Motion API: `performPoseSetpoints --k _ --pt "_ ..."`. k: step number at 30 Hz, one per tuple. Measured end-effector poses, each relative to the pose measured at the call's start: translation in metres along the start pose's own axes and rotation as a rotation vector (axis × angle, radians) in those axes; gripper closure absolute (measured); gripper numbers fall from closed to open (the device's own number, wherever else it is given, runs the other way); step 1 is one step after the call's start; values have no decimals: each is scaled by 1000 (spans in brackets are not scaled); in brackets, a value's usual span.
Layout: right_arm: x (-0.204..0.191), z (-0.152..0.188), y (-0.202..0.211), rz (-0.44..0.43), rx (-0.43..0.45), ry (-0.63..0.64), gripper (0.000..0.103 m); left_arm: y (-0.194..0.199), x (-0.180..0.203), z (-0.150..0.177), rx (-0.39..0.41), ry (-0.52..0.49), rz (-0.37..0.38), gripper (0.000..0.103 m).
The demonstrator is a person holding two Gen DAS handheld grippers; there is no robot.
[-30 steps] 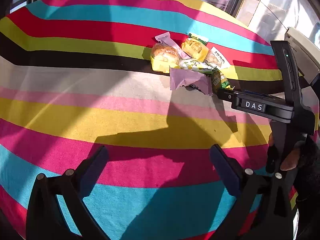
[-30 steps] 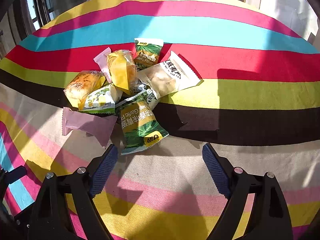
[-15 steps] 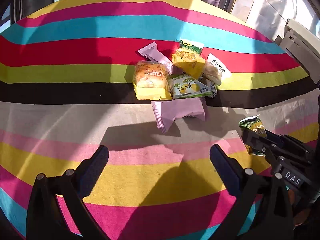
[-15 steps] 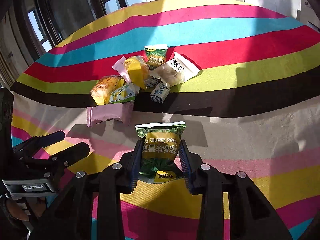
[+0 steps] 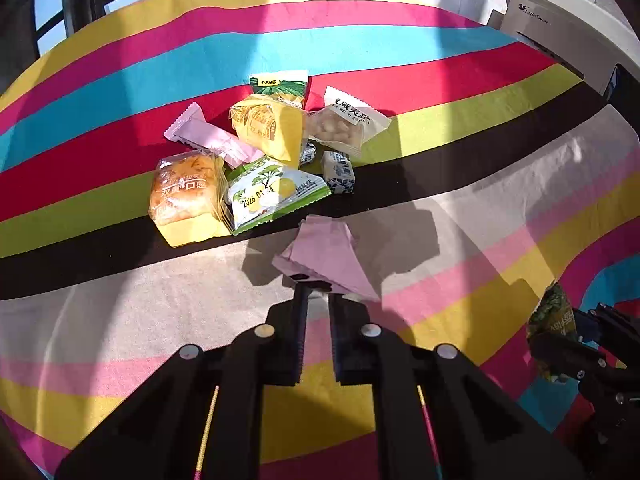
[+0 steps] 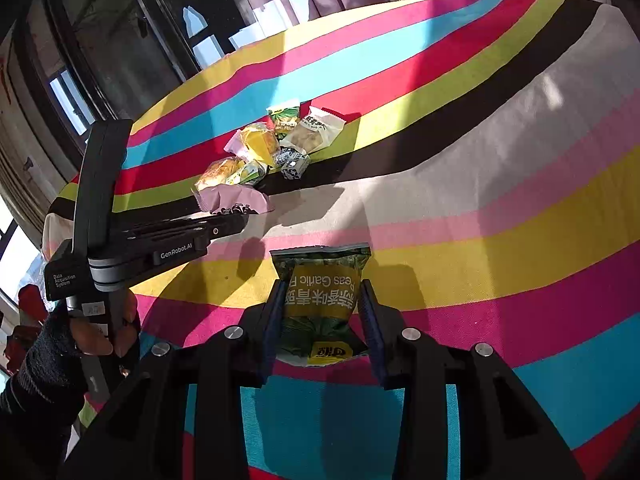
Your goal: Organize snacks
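Left hand: gloved hand (image 6: pixel 94 336) wrapped round the handle, low at the left edge of my right camera.
Left tongs: my left tongs (image 5: pixel 316 292) are pinched right down on the near edge of the pink wrapper (image 5: pixel 326 254), jaws almost together with only the thin flap between them.
Pink wrapper: lying on the beige band of the striped cloth (image 5: pixel 120 316), just in front of the pile and apart from it.
Pile, left side: a bun in clear wrap (image 5: pixel 184 188) sits at the left, touching a green and white packet (image 5: pixel 272 192); a second pink wrapper (image 5: pixel 208 138) lies behind them.
Pile, middle: a yellow packet (image 5: pixel 270 128) rides on top, with a green bag (image 5: pixel 280 86) poking out behind it.
Pile, right side: a clear white packet (image 5: pixel 348 122) at the right end, a small blue and white sweet (image 5: pixel 338 172) in front of it.
Right tongs: my right tongs (image 6: pixel 322 312) are clamped narrow on the green pea bag (image 6: pixel 320 300), a pad on each side of it.
Green pea bag: held over the yellow and magenta bands, well apart from the pile.
Far right: a white appliance (image 5: pixel 568 28) stands past the cloth's edge.
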State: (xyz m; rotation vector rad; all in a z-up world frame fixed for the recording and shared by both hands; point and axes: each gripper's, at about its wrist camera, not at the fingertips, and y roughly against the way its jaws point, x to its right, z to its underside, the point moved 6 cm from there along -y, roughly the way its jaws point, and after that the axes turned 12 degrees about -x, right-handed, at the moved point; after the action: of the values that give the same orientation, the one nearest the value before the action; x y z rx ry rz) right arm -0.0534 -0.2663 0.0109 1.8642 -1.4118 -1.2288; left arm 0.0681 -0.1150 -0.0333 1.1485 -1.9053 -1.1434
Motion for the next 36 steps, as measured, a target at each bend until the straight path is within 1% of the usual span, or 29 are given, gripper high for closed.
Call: performPoseSetpoints --k 3,5,8,9,10,11,12,13,14,17,20,21,23,25,27,29,31,34,35,36 --pt "-1 -2 -4 -10 0 -2 66 22 4 36 32 63 40 93" --pt "-3 -1 -4 -6 0 9 66 33 3 62 31 110 68 93" --pt "-6 0 -5 11 0 30 66 43 0 92 36 138 49 93" --pt "-7 1 -5 18 2 36 66 46 -2 100 39 144 51 89" --pt "-8 1 -5 23 4 41 66 51 -3 108 40 152 58 82" --pt "-8 2 -5 28 5 45 66 54 -5 111 44 162 66 57" --pt "-9 2 -5 35 7 49 65 59 -8 114 56 172 61 26" --pt "-10 2 -5 40 8 52 65 63 -12 116 79 183 50 17" --pt "-10 2 -6 46 8 58 65 68 -14 116 94 187 39 13" --pt "-12 4 -7 65 -1 71 65 70 -19 113 78 184 -7 12" --pt "-14 5 -8 73 -6 85 65 85 -26 114 112 218 16 12" --pt "-14 4 -9 73 -12 85 65 89 -27 115 120 233 23 10" --pt "-13 4 -12 79 -26 80 65 89 -29 107 113 258 25 8" --pt "-13 3 -15 92 -36 80 65 82 -24 85 90 237 17 8" --pt "-14 4 -17 104 -42 91 65 70 -15 55 81 194 3 8" --pt "-16 4 -17 108 -42 101 65 50 -6 25 48 150 -9 8" --pt "-15 4 -17 108 -44 102 65 26 -1 -2 16 128 -28 8" --pt "-14 4 -17 104 -41 93 65 -5 1 -25 -36 114 -48 9" --pt "-13 3 -16 101 -38 90 65 -12 3 -28 -48 99 -52 20" --pt "-13 3 -15 97 -33 86 65 -18 6 -27 -68 81 -50 47"
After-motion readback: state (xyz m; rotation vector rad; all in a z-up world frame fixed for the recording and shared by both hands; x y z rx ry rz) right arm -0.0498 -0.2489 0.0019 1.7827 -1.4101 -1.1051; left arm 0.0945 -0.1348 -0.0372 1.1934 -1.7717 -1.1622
